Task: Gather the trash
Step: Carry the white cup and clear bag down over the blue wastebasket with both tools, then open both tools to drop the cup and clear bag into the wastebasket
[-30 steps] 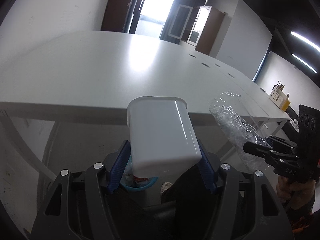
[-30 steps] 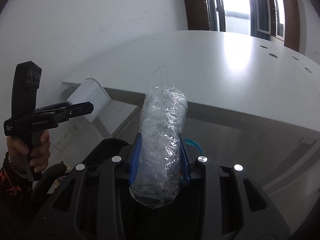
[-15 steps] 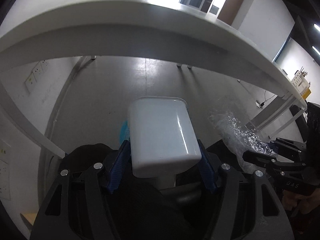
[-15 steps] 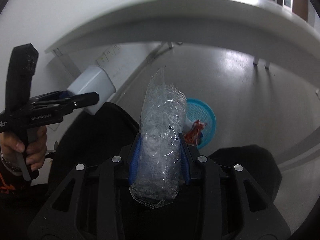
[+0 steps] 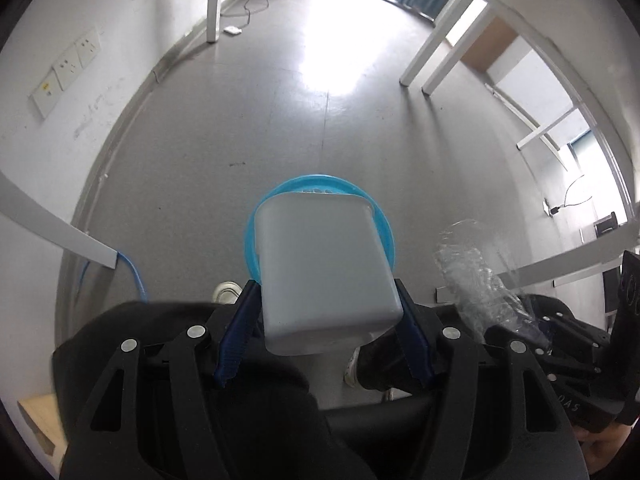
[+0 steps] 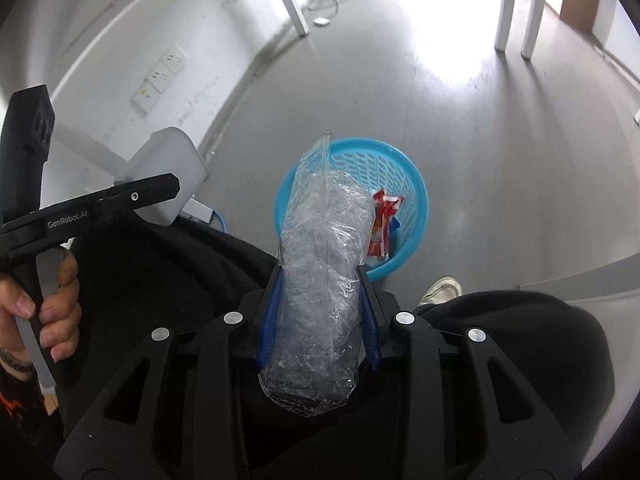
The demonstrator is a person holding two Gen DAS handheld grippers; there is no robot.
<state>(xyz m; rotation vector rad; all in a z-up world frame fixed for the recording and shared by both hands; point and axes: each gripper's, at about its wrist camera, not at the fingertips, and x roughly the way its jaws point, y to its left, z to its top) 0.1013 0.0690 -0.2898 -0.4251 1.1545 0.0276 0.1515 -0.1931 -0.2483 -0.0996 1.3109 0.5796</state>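
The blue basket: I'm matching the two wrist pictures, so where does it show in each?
Left wrist: the blue basket shows just above centre, mostly hidden behind the white container held in the left tongs.
Right wrist: centre, on the floor beyond the clear plastic wrap in the right tongs, with a red wrapper inside.
Shared landmark: the wall sockets.

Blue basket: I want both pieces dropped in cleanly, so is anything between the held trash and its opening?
Nothing visible blocks it. The blue basket sits open on the floor, holding only a red wrapper. The right gripper holds the clear plastic wrap and the left gripper holds the white container.
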